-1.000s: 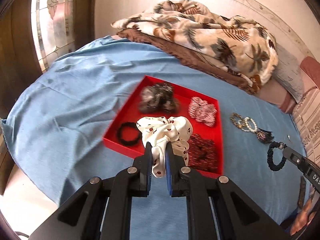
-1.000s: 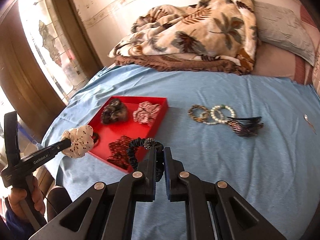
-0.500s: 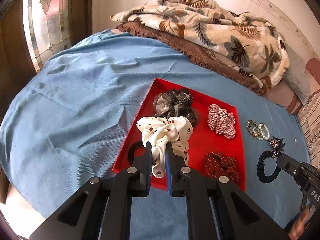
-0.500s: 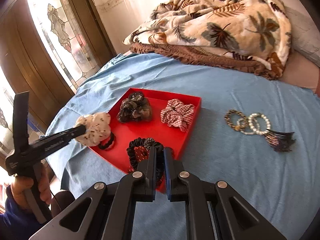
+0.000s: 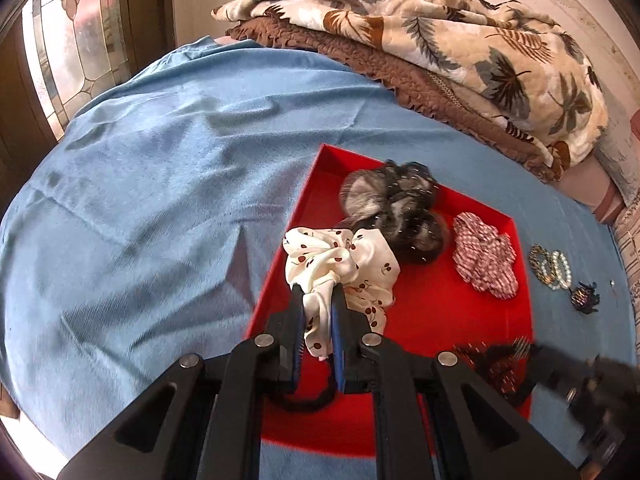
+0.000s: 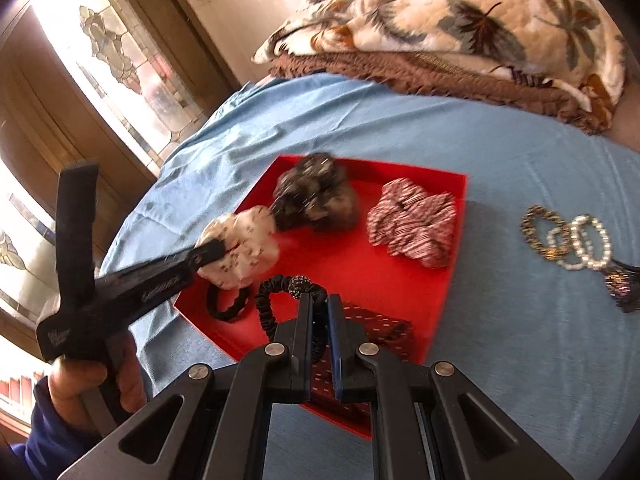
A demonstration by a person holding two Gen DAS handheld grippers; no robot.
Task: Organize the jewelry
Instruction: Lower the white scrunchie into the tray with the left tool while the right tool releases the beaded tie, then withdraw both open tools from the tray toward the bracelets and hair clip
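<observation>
A red tray [image 5: 424, 312] [image 6: 360, 256] lies on a blue sheet. My left gripper [image 5: 317, 292] is shut on a white cherry-print scrunchie [image 5: 344, 264] [image 6: 240, 244], held over the tray's left part. My right gripper [image 6: 319, 300] is shut on a black ruffled hair tie with a beaded ball [image 6: 280, 292], held over the tray's near edge. In the tray lie a dark grey scrunchie [image 5: 396, 208] [image 6: 316, 196], a red-white checked scrunchie [image 5: 484, 260] [image 6: 412, 224], a dark red dotted scrunchie [image 6: 376, 324] and a thin black hair band [image 6: 228, 304].
Beaded and pearl bracelets [image 6: 568, 240] [image 5: 550, 264] and a dark hair claw [image 6: 624, 284] [image 5: 584, 300] lie on the sheet right of the tray. A leaf-print blanket [image 5: 440, 32] is piled at the back. A stained-glass window [image 6: 120, 64] stands left. A hand [image 6: 92, 384] holds the left gripper.
Both grippers have moved forward and down over the red tray, each still holding its piece. The white scrunchie now hangs over the tray's left part, the black hair tie over its near edge.
</observation>
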